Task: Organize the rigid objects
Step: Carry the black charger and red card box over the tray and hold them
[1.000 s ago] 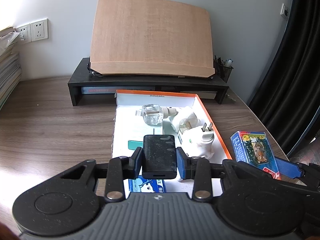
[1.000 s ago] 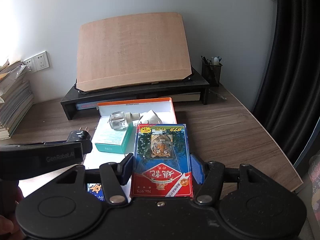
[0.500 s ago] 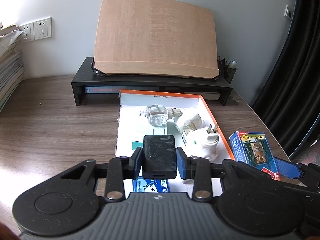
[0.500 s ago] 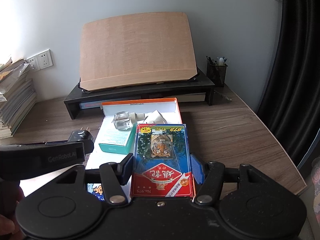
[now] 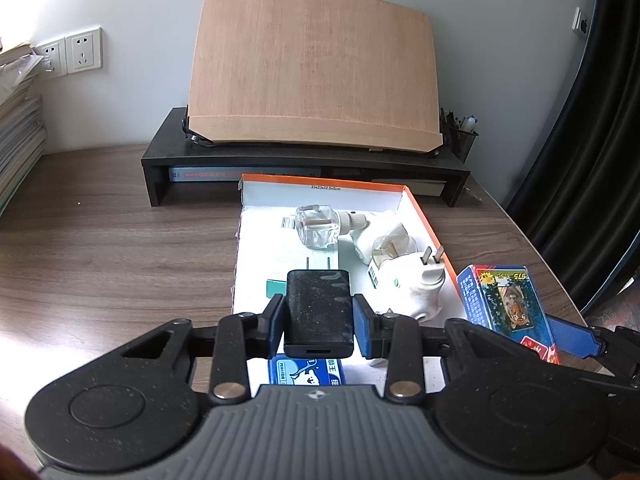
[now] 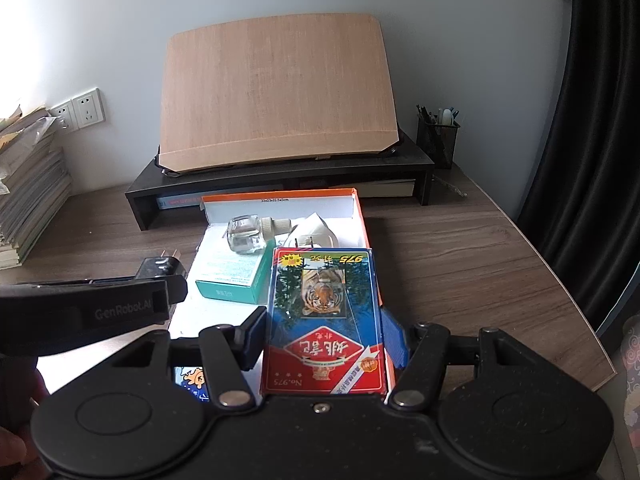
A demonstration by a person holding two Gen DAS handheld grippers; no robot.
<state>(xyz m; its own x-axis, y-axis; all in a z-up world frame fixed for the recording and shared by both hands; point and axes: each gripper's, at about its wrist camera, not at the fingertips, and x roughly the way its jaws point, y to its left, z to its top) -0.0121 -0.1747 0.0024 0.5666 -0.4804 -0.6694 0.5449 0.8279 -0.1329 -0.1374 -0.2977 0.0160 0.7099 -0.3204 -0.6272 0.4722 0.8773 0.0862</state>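
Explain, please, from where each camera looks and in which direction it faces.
Left wrist: sits on the left tongs, facing the orange-rimmed box and wall; shows its fingers clamping a black charger.
Right wrist: sits on the right tongs, facing the same way; shows its fingers clamping a tiger card box, plus the left tongs.
Shared: box, glass bottle, wooden board.

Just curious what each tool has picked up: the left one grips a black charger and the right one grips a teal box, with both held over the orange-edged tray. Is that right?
Not quite. The right gripper grips a blue-and-red card box with a tiger on it, as the right wrist view shows; the teal box lies in the orange-edged tray. The left gripper does grip the black charger.
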